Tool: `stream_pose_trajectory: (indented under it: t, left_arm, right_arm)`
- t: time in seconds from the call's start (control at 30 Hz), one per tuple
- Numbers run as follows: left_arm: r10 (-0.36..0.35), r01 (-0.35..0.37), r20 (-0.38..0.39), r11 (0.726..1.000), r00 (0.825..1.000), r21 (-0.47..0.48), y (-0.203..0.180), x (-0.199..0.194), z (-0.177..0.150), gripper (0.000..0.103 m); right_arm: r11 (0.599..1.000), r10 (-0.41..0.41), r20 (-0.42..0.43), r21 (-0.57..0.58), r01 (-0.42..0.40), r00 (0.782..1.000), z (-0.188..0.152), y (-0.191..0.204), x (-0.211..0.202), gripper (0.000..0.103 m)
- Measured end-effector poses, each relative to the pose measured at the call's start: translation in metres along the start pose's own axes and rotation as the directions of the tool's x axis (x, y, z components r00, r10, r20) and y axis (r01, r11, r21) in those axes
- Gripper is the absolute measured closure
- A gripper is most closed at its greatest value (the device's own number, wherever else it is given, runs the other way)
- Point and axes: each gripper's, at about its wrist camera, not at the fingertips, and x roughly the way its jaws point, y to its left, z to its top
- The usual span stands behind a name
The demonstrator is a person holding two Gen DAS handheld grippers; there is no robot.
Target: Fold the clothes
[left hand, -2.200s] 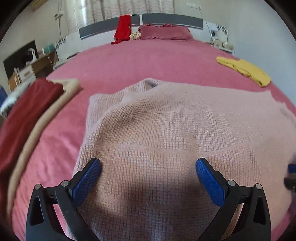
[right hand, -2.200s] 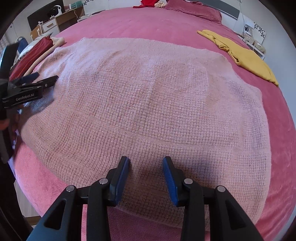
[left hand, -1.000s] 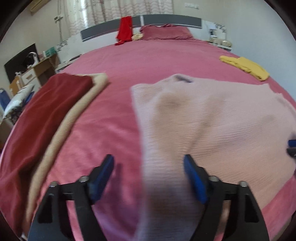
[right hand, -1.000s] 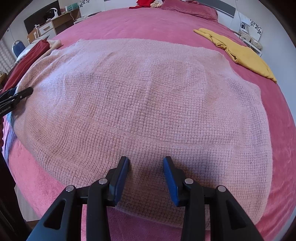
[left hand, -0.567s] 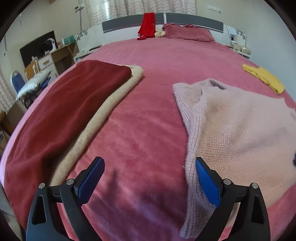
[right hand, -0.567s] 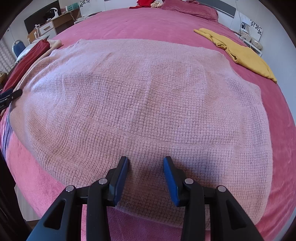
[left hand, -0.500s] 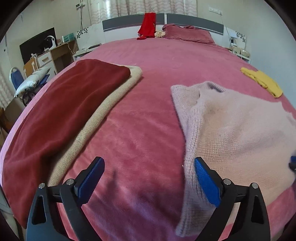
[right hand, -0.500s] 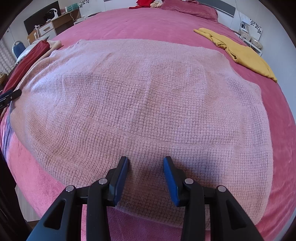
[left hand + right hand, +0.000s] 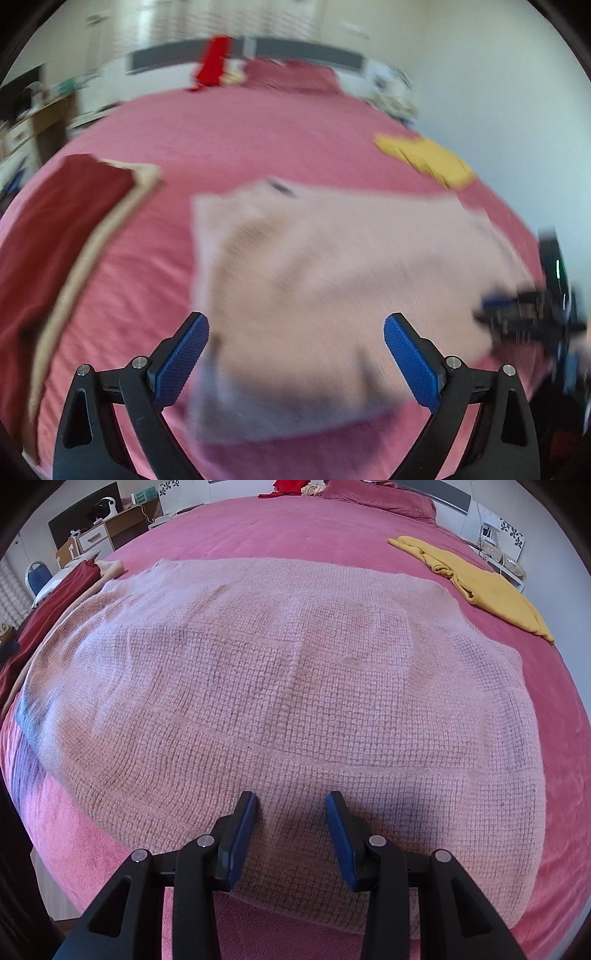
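A pale pink knit sweater (image 9: 295, 664) lies spread flat on the pink bed cover (image 9: 295, 528). My right gripper (image 9: 291, 797) hovers low over its near hem, jaws partly apart, open, with only the flat knit showing between the pads. The left wrist view is blurred by motion. There my left gripper (image 9: 295, 321) stands wide open above the near left part of the sweater (image 9: 332, 258), with nothing pinched. The right gripper (image 9: 495, 310) shows as a dark blur at that view's right edge.
A folded dark red garment (image 9: 55, 229) lies on a beige one (image 9: 110, 229) to the sweater's left. A yellow garment (image 9: 480, 587) lies at the far right. A red cloth (image 9: 212, 62) hangs on the headboard beside a pillow (image 9: 295, 77). The bed's near edge runs just below the hem.
My left gripper has swung right, from the bare cover between the stack and the sweater to above the sweater's left part, and left the right wrist view. The right gripper has not moved.
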Motion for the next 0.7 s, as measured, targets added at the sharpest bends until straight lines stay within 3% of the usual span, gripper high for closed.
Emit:
stream_pose_trajectory:
  t: [0.1, 0.17, 0.33, 0.47, 0.5, 0.6, 0.7]
  left_arm:
    - [0.02, -0.009, -0.126, 0.996, 0.992, 0.091, -0.014, 0.032, -0.019, 0.012]
    - [0.042, -0.025, -0.169, 0.994, 0.985, 0.102, -0.008, 0.045, -0.027, 0.013]
    - [0.064, -0.05, -0.169, 0.995, 0.984, 0.085, 0.012, 0.035, -0.023, 0.013]
    - [0.047, -0.059, -0.189, 0.997, 0.981, -0.056, 0.059, 0.016, -0.02, 0.013]
    - [0.069, -0.089, -0.185, 0.991, 0.98, -0.097, 0.071, 0.008, -0.022, 0.013]
    - [0.133, -0.171, -0.165, 0.954, 0.977, -0.245, 0.113, -0.011, -0.021, 0.013]
    - [0.116, -0.156, -0.131, 0.922, 0.985, -0.355, 0.128, -0.022, -0.014, 0.013]
  right_arm:
    - [1.0, 0.0, 0.0, -0.002, 0.0, 1.0, 0.0, -0.001, -0.001, 0.063]
    - [1.0, 0.002, -0.003, -0.004, -0.002, 1.0, 0.001, -0.002, -0.001, 0.063]
    - [1.0, 0.009, -0.005, -0.003, -0.009, 1.0, 0.001, -0.003, -0.002, 0.063]
    - [1.0, 0.013, -0.005, -0.002, -0.013, 1.0, 0.001, -0.003, -0.003, 0.063]
    - [1.0, 0.015, -0.004, -0.001, -0.015, 1.0, 0.001, -0.003, -0.004, 0.063]
    - [1.0, 0.018, -0.003, -0.004, -0.018, 1.0, 0.0, -0.004, -0.005, 0.063]
    - [0.999, 0.027, -0.019, -0.018, -0.027, 0.999, 0.002, -0.004, -0.007, 0.063]
